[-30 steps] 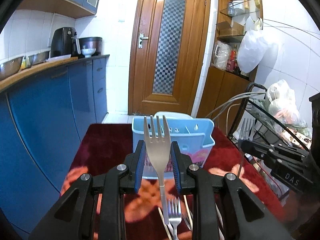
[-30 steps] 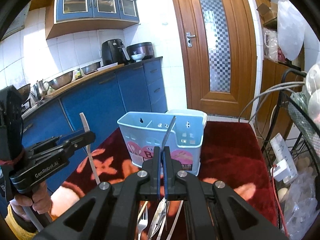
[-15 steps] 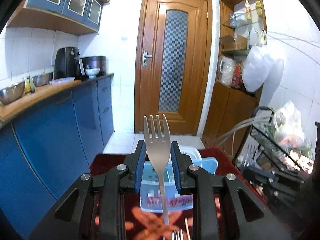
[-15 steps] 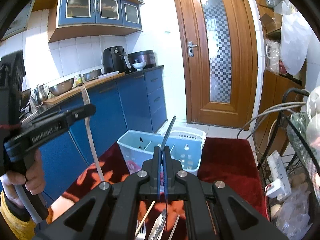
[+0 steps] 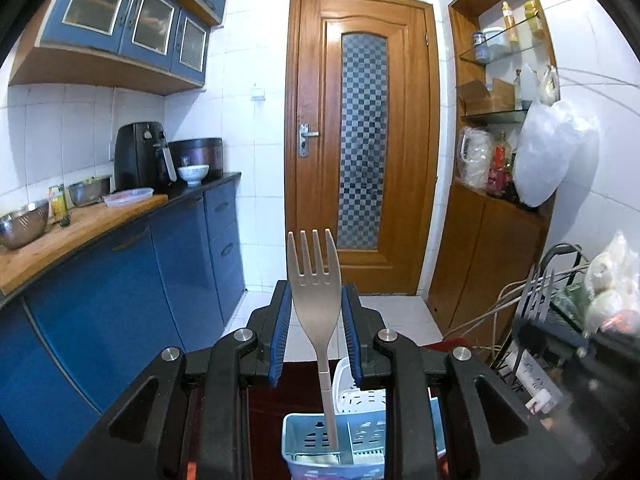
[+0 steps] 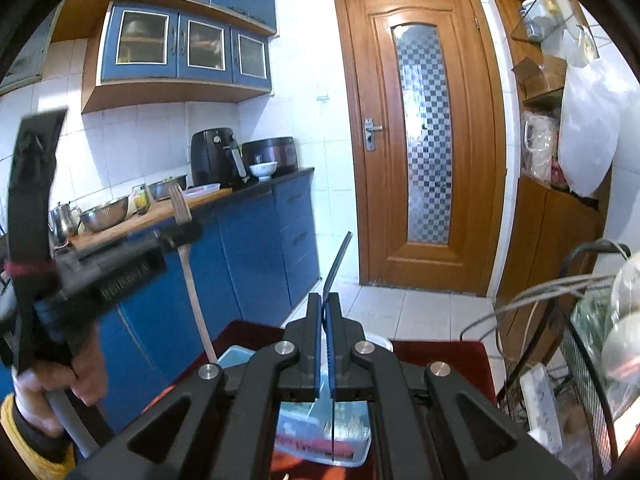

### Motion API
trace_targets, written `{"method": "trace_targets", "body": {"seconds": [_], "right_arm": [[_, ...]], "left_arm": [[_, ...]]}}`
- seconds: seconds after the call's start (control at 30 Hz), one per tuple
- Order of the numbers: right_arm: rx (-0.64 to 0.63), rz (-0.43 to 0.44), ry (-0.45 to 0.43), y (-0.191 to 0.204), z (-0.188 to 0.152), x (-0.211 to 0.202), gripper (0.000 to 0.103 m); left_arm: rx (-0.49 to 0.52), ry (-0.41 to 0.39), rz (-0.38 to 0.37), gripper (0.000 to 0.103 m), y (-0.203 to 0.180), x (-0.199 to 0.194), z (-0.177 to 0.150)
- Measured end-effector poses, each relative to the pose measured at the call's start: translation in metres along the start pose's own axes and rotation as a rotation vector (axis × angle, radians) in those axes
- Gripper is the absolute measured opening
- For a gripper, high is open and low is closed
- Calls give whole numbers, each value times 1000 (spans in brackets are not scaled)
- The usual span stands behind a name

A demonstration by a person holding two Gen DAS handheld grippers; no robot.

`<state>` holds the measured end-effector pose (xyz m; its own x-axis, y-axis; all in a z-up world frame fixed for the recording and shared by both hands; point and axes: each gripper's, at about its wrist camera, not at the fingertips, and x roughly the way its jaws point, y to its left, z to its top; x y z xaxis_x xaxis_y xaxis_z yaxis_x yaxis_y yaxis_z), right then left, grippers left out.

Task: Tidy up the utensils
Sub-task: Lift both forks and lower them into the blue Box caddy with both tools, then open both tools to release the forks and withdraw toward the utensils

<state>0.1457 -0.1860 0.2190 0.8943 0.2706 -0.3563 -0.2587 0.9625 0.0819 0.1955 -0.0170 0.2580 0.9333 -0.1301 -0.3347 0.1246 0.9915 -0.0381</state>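
My left gripper (image 5: pixel 314 298) is shut on the neck of a beige fork (image 5: pixel 314 268), tines up. The fork's handle hangs down over the left compartment of a light-blue utensil caddy (image 5: pixel 308 436). In the right wrist view the same fork (image 6: pixel 192 280) hangs from the left gripper (image 6: pixel 178 236), held by a hand (image 6: pixel 48 392). My right gripper (image 6: pixel 324 300) is shut on a thin metal fork (image 6: pixel 338 260), seen edge-on and slanting up, above the caddy (image 6: pixel 236 356). Its tines (image 5: pixel 540 292) show at the right of the left wrist view.
The caddy stands on a dark red cloth (image 6: pixel 440 356), with a white perforated basket (image 5: pixel 346 380) behind it. Blue cabinets with a wooden counter (image 5: pixel 80 224) run along the left. A wire rack (image 6: pixel 580 340), cables and a power strip (image 6: pixel 540 400) crowd the right.
Both grippers have risen with their forks. The caddy has dropped to the bottom of both views, and the loose utensils on the cloth are no longer seen.
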Motion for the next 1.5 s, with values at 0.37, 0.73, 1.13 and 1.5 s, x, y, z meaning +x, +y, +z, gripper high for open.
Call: {"method": "trace_targets", "body": {"seconds": [0.37,0.73,1.13,1.5], "right_arm": [[13,1,77,-8,-24,69,3],[28,26,175,-13,-65,95,3],[57,84,174,-14,-73,87,28],[74,81,137,-7,-68,46,29]], "left_arm": [[-30,118,21,25,6,76,-56],[-5,180,-2,26,5,92,-109],[59,227,-34,46,-7,83,-124],[54,239,-82,47,-3,48,-113]]}}
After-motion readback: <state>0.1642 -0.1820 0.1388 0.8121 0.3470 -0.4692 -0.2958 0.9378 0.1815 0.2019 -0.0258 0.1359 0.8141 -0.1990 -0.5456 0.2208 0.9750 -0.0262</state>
